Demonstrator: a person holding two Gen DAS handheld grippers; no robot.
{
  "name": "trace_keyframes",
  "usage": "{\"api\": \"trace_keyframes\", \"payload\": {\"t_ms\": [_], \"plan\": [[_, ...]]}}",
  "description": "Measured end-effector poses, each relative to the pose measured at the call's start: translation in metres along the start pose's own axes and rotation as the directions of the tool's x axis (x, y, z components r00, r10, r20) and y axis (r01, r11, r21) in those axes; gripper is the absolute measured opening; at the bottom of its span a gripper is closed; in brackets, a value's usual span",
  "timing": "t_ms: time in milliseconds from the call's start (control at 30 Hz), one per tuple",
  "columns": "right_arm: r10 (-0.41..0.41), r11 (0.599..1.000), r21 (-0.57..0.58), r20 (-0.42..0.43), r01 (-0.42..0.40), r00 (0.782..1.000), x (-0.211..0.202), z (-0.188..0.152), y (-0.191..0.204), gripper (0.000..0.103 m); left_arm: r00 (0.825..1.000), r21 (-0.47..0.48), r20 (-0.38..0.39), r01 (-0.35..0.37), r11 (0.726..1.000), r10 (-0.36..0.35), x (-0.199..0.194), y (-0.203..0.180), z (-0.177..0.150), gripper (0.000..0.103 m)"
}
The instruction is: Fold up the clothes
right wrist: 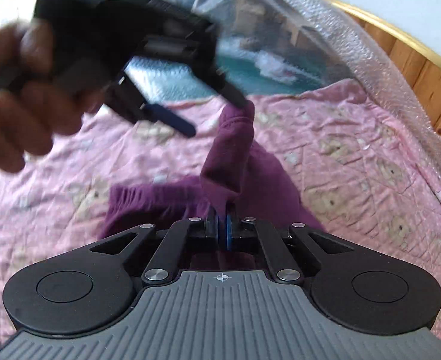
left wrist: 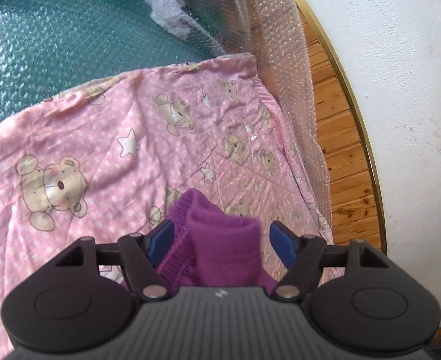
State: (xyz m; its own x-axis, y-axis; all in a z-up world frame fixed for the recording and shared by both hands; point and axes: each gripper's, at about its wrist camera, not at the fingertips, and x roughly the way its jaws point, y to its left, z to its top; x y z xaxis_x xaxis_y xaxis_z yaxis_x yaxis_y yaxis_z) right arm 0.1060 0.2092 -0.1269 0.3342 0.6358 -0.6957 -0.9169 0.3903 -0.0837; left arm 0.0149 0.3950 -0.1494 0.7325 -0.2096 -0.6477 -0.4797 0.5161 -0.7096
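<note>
A purple knit garment (right wrist: 250, 180) lies bunched on a pink bear-print sheet (right wrist: 355, 150). My right gripper (right wrist: 224, 228) is shut on a fold of it, and the cloth rises from there in a taut strip. That strip reaches my left gripper (right wrist: 208, 111), blurred at the upper left and held by a hand (right wrist: 25, 111). In the left wrist view the left gripper (left wrist: 221, 241) stands open, its blue pads (left wrist: 160, 240) wide apart. A ribbed purple cuff or hem of the garment (left wrist: 220, 240) sits between them, close to the left pad.
The pink sheet (left wrist: 100, 150) covers part of a green surface under bubble wrap (left wrist: 55, 45). More bubble wrap (left wrist: 295, 105) drapes over the right edge. Beyond it are wooden boards (left wrist: 340, 150), a gold trim strip (left wrist: 361, 126) and a white wall (left wrist: 415, 90).
</note>
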Motion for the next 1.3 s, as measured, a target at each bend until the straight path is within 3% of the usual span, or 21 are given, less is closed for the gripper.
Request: {"api": "trace_keyframes", "payload": {"t_ms": [200, 233, 267, 333, 367, 433, 467, 500, 567, 633, 667, 767, 800, 867, 900, 967, 1033, 1067, 1167, 1267, 1300], "plan": [[-0.050, 0.997, -0.060, -0.033, 0.048, 0.998, -0.009, -0.026, 0.036, 0.002, 0.997, 0.056, -0.053, -0.047, 0.997, 0.050, 0.018, -0.001, -0.007, 0.070], [-0.059, 0.996, -0.070, -0.039, 0.056, 0.998, -0.010, -0.031, 0.042, 0.002, 0.997, 0.062, -0.057, -0.048, 0.997, 0.052, 0.020, -0.003, -0.008, 0.065], [-0.067, 0.995, -0.079, -0.044, 0.063, 0.997, -0.012, -0.035, 0.048, 0.002, 0.997, 0.068, -0.060, -0.046, 0.997, 0.050, 0.020, -0.005, -0.008, 0.031], [-0.035, 0.999, -0.032, -0.018, 0.035, 0.999, -0.025, -0.032, 0.047, 0.002, 0.998, 0.089, -0.066, -0.004, 0.996, 0.009, 0.008, -0.013, -0.006, 0.022], [-0.020, 1.000, -0.009, -0.005, 0.020, 1.000, -0.032, -0.031, 0.046, 0.006, 0.998, 0.114, -0.059, 0.030, 0.993, -0.023, -0.008, -0.018, -0.005, 0.022], [0.018, 0.997, 0.076, 0.022, -0.019, 1.000, -0.051, -0.032, 0.040, 0.028, 0.995, 0.135, -0.085, 0.063, 0.989, -0.052, -0.035, -0.017, -0.005, 0.022], [0.027, 0.987, 0.157, 0.037, -0.033, 0.999, -0.066, -0.038, 0.032, 0.046, 0.993, 0.135, -0.101, 0.067, 0.989, -0.054, -0.044, -0.012, -0.006, 0.022], [0.034, 0.966, 0.254, 0.040, -0.044, 0.999, -0.080, -0.048, 0.021, 0.055, 0.992, 0.118, -0.117, 0.070, 0.991, -0.056, -0.043, -0.003, -0.007, 0.022], [0.038, 0.869, 0.492, 0.030, -0.048, 0.999, -0.106, -0.086, -0.007, 0.054, 0.987, 0.081, -0.147, 0.077, 0.994, -0.064, -0.041, 0.015, -0.010, 0.023], [0.021, 0.703, 0.710, 0.024, -0.032, 1.000, -0.133, -0.133, -0.037, 0.055, 0.982, 0.039, -0.159, 0.107, 0.993, -0.100, -0.032, 0.024, -0.014, 0.024], [0.002, 0.593, 0.805, 0.019, -0.017, 1.000, -0.146, -0.160, -0.052, 0.055, 0.982, 0.033, -0.158, 0.105, 0.994, -0.098, -0.027, 0.024, -0.017, 0.028], [-0.086, 0.221, 0.975, 0.001, 0.018, 0.996, -0.187, -0.245, -0.094, 0.055, 0.982, 0.066, -0.165, 0.101, 0.993, -0.088, -0.017, 0.012, -0.025, 0.057], [-0.129, 0.101, 0.995, -0.002, 0.015, 0.992, -0.200, -0.272, -0.105, 0.055, 0.983, 0.086, -0.166, 0.098, 0.991, -0.083, -0.014, 0.006, -0.027, 0.058], [-0.220, -0.067, 0.998, -0.025, 0.011, 0.975, -0.223, -0.315, -0.117, 0.056, 0.982, 0.119, -0.175, 0.092, 0.989, -0.071, -0.008, -0.002, -0.027, 0.053], [-0.265, -0.116, 0.993, -0.048, 0.017, 0.963, -0.234, -0.330, -0.121, 0.056, 0.981, 0.132, -0.182, 0.088, 0.987, -0.063, -0.005, -0.005, -0.026, 0.035], [-0.356, -0.169, 0.986, -0.068, 0.008, 0.932, -0.252, -0.351, -0.130, 0.053, 0.976, 0.153, -0.209, 0.092, 0.984, -0.059, -0.001, -0.010, -0.022, 0.017], [-0.418, -0.197, 0.980, -0.079, -0.005, 0.905, -0.266, -0.363, -0.140, 0.027, 0.977, 0.178, -0.203, 0.104, 0.978, -0.067, -0.005, -0.019, -0.017, 0.013], [-0.445, -0.187, 0.982, -0.071, -0.016, 0.893, -0.274, -0.364, -0.144, 0.012, 0.974, 0.172, -0.205, 0.137, 0.976, -0.100, -0.010, -0.024, -0.013, 0.013], [-0.513, -0.139, 0.989, -0.037, -0.041, 0.857, -0.293, -0.363, -0.155, 0.012, 0.969, 0.169, -0.187, 0.192, 0.967, -0.160, -0.025, -0.033, -0.003, 0.012], [-0.497, -0.165, 0.985, -0.033, -0.057, 0.867, -0.292, -0.372, -0.163, 0.016, 0.970, 0.170, -0.216, 0.152, 0.974, -0.114, -0.018, -0.027, -0.005, 0.016], [-0.484, -0.184, 0.981, -0.033, -0.065, 0.874, -0.289, -0.376, -0.165, 0.025, 0.970, 0.165, -0.225, 0.126, 0.978, -0.087, -0.013, -0.023, -0.008, 0.023]]}}
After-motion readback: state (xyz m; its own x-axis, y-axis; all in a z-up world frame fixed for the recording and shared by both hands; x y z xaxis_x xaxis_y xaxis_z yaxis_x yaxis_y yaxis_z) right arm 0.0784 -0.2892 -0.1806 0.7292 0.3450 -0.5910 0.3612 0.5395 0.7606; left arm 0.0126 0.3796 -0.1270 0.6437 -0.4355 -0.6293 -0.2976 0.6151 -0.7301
